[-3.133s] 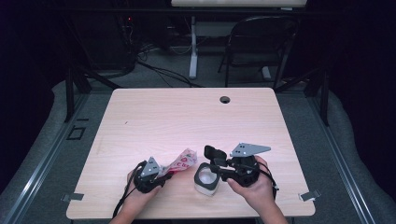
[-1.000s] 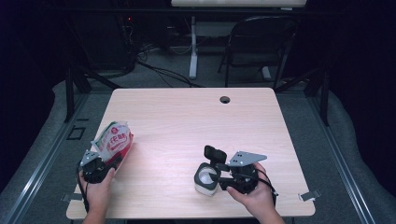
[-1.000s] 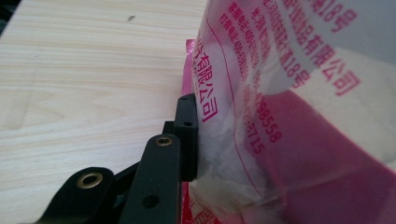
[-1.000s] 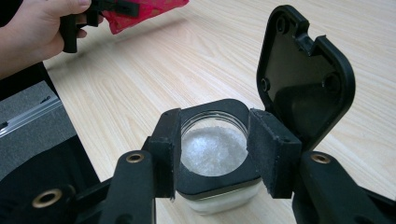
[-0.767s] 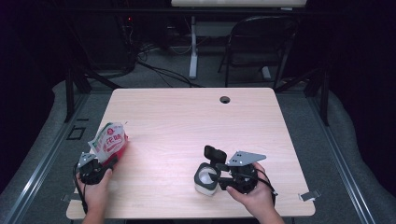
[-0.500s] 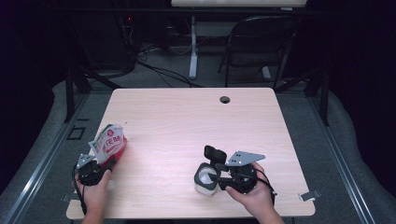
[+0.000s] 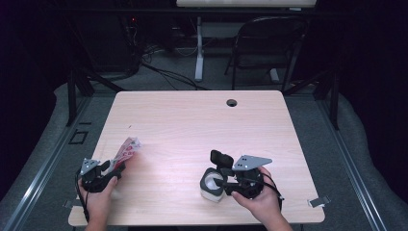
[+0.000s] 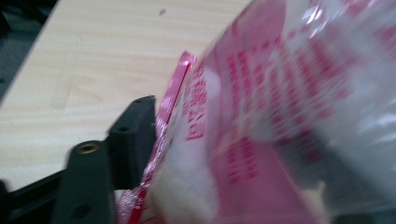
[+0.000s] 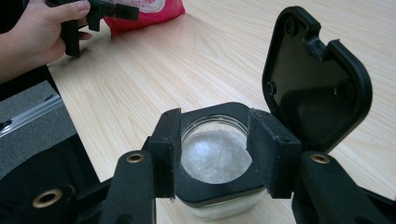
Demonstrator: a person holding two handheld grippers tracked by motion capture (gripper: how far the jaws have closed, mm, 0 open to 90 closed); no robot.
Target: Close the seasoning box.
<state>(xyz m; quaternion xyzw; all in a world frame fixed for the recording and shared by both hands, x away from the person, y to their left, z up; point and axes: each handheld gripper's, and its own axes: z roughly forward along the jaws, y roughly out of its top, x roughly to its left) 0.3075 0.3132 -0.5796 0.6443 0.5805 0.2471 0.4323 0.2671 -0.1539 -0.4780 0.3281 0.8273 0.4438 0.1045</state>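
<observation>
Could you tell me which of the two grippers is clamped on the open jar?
The right gripper: its jaws press the sides of the jar of white grains, lid flipped up. The left gripper is at the pink bag instead.

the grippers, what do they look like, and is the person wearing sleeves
Both are black handheld tools. The right gripper has two thick black jaws with blocky, matte pads and brass-coloured screw holes. A grey three-cornered plate sits on top of it; the left gripper carries a smaller one. A thin black cable trails from the left one. No sleeves show on the forearms in the high view.
</observation>
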